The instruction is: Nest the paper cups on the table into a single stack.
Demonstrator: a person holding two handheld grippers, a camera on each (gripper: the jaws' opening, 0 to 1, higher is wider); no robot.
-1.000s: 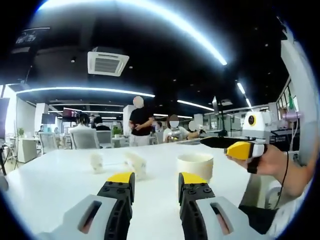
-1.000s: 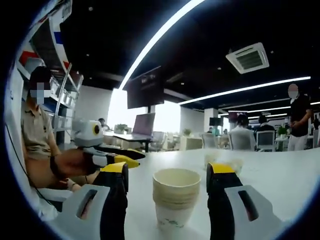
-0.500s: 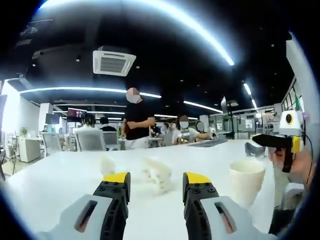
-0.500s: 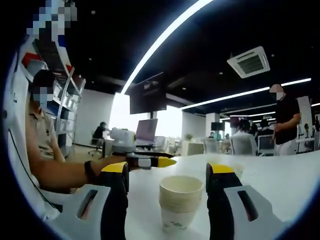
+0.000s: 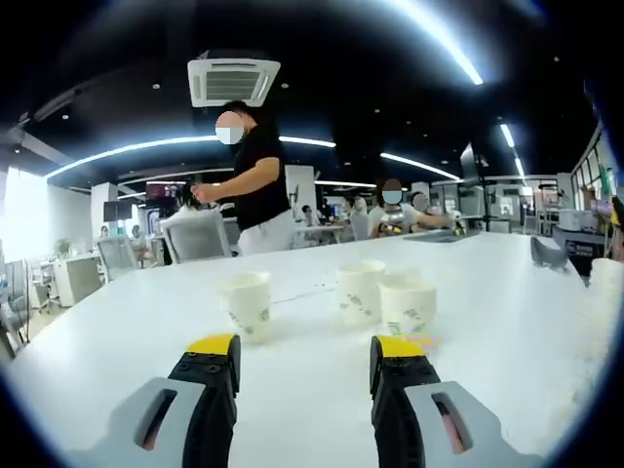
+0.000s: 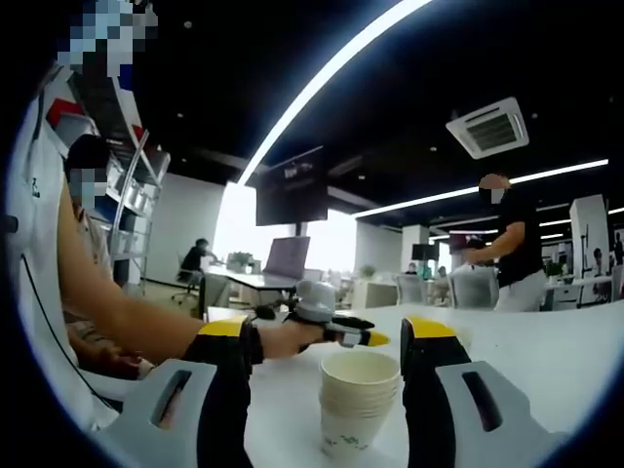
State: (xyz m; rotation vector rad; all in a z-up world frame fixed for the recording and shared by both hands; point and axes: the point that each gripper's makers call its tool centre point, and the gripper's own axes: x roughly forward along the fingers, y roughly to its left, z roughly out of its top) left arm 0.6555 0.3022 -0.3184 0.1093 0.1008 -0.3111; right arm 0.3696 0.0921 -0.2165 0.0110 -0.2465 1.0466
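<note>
Stacked paper cups stand upright, mouth up, between the right hand-held gripper's spread, empty jaws.

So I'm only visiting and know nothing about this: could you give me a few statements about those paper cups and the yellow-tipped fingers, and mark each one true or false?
1. The stack of cups stands upright between the right gripper fingers. True.
2. The right gripper is squeezing that stack. False: its fingers stand apart from the stack on both sides.
3. Loose cups stand on the white table ahead of the left gripper. True: one cup apart, others close together.
4. The left gripper holds a cup. False: it is open and holds nothing.
5. The loose cups lie tipped over. False: they stand upright.
</note>
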